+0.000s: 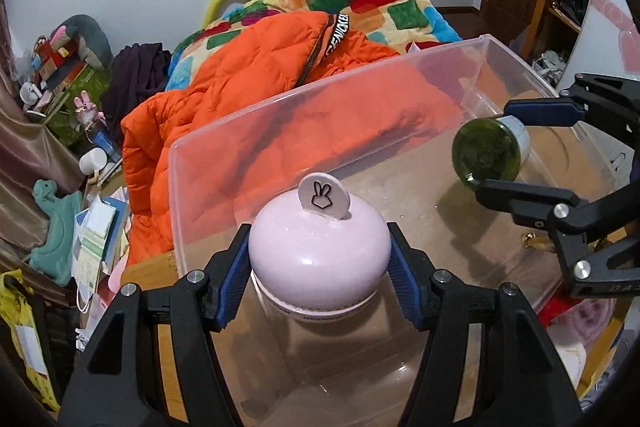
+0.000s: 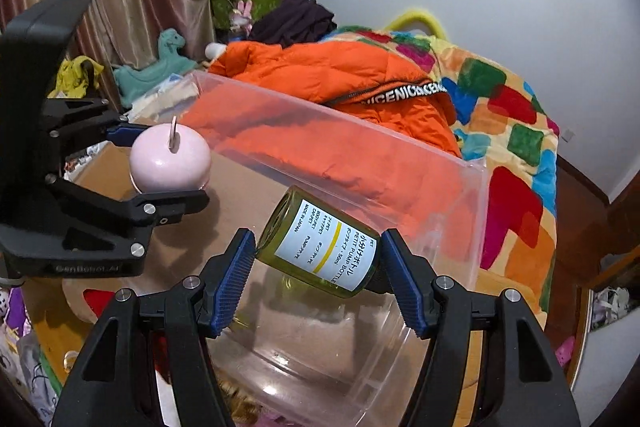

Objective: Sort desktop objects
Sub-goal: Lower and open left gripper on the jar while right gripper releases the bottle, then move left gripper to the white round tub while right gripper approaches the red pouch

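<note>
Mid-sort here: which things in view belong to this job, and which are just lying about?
Job:
- pink jar, in left claw
- green bottle, in right claw
- clear bin

Lying about:
- orange jacket
- patchwork blanket
- teal dinosaur toy

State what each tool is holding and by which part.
Left tool clamps the pink round jar by the sides of its domed lid. Right tool clamps the green pump bottle endwise, base to neck.
</note>
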Demonstrator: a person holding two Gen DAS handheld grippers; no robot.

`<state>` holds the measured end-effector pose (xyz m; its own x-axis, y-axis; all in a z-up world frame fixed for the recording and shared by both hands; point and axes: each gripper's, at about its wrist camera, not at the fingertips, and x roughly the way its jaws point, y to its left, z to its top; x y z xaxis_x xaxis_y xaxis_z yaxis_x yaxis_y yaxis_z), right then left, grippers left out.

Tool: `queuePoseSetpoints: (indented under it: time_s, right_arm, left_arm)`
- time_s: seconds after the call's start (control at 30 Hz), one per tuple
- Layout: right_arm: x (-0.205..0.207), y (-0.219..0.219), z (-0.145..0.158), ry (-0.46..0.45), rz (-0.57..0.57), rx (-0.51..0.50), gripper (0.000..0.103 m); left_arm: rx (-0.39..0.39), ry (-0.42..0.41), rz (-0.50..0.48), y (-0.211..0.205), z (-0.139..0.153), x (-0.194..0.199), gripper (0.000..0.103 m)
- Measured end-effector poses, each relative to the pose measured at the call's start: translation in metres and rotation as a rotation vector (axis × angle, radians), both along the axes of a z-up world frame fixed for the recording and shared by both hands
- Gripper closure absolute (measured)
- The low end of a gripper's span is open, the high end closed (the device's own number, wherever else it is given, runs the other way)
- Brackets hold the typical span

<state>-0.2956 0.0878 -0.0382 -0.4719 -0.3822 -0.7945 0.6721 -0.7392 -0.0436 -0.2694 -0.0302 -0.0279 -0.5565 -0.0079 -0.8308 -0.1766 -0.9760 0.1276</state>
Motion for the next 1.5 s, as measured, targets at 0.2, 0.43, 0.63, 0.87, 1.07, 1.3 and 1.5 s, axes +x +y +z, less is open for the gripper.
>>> queuePoseSetpoints:
  time_s: [0.2, 0.43, 0.63, 0.87, 1.07, 1.3, 1.5]
  right_arm:
    - [-0.003, -0.005, -0.006, -0.027, 0.000, 0.019, 0.042]
    - [0.004, -0.007, -0.004, -0.007, -0.001, 0.035, 0.042]
    - [0.015, -0.003, 0.009, 0.050, -0.014, 0.029, 0.039]
    - [0.039, 0.013, 0.042, 0.120, -0.044, -0.034, 0.024]
    - [0.068, 0.025, 0.071, 0.185, -0.056, -0.083, 0.021]
    - [0.099, 0.037, 0.085, 0.225, -0.063, -0.125, 0.018]
    - [0.121, 0.042, 0.078, 0.230, -0.064, -0.149, 0.011]
  left_arm:
    - [-0.003, -0.002, -0.007, 0.001, -0.003, -0.004, 0.040]
    - [0.009, -0.001, -0.008, -0.002, -0.001, -0.001, 0.040]
    - [0.030, 0.046, -0.004, -0.005, 0.017, 0.013, 0.040]
    - [0.058, 0.100, 0.021, -0.014, 0.044, 0.034, 0.034]
    - [0.101, 0.166, 0.058, -0.028, 0.068, 0.063, 0.023]
    - [0.133, 0.249, 0.117, -0.050, 0.085, 0.101, 0.013]
    - [0.104, 0.290, 0.145, -0.063, 0.076, 0.131, 0.011]
